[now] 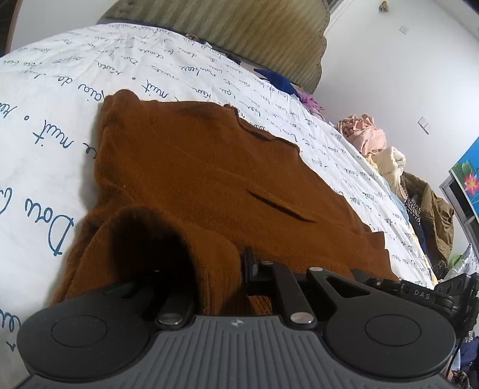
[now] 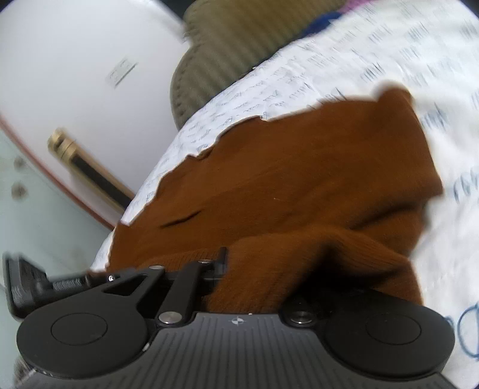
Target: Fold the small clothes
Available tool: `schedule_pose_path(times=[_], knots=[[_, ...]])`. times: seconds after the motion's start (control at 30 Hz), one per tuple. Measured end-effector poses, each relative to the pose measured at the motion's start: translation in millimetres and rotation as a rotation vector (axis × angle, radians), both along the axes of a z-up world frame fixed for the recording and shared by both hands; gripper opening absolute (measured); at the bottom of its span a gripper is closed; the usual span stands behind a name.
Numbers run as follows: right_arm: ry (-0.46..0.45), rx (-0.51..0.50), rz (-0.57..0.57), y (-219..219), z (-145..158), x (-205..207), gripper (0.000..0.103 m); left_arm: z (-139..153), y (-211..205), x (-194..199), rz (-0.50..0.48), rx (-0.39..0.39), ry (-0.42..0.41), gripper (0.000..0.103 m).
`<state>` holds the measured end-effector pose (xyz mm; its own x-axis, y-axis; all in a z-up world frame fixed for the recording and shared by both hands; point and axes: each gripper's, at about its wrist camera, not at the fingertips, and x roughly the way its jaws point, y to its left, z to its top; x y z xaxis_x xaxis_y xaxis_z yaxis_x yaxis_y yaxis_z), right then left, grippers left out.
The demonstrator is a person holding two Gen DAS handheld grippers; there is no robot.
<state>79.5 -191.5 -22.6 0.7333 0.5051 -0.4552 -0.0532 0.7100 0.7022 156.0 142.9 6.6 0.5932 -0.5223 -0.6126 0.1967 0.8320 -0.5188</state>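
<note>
A rust-brown knitted garment (image 1: pixel 191 167) lies spread on the white bed cover with dark script (image 1: pixel 60 98). My left gripper (image 1: pixel 221 278) is shut on the garment's near edge; the cloth bunches up over its left finger and hides it. In the right wrist view the same garment (image 2: pixel 299 167) stretches away from me. My right gripper (image 2: pixel 251 278) is shut on its near edge too, with a fold of cloth draped over the right finger. The other gripper shows at the edge of each view. The right wrist view is blurred.
A padded olive headboard (image 1: pixel 239 27) stands behind the bed. Loose clothes, pink (image 1: pixel 368 134), cream and dark, are piled along the bed's right side. A white wall with switches (image 2: pixel 119 71) and pale floor (image 2: pixel 36 215) lie to the left in the right wrist view.
</note>
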Motion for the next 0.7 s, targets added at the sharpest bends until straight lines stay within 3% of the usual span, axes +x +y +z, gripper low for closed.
schedule_pose_path(times=[0.17,0.47,0.5,0.57,0.7], knots=[[-0.042,0.005,0.017,4,13,-4,0.013,18,-11,-1,-0.018,0.095,-0.031,0.008],[-0.054,-0.060,0.025,1,30,26,0.013,28,-27,20,-0.015,0.209,-0.066,0.008],[-0.034,-0.081,0.028,2,27,31,0.013,23,-28,26,-0.011,0.209,-0.050,0.008],[0.026,-0.093,0.026,2,14,42,0.003,14,-27,35,0.006,0.194,-0.021,0.007],[0.018,-0.060,0.018,-3,14,41,0.006,17,-30,36,0.009,0.210,-0.033,0.008]])
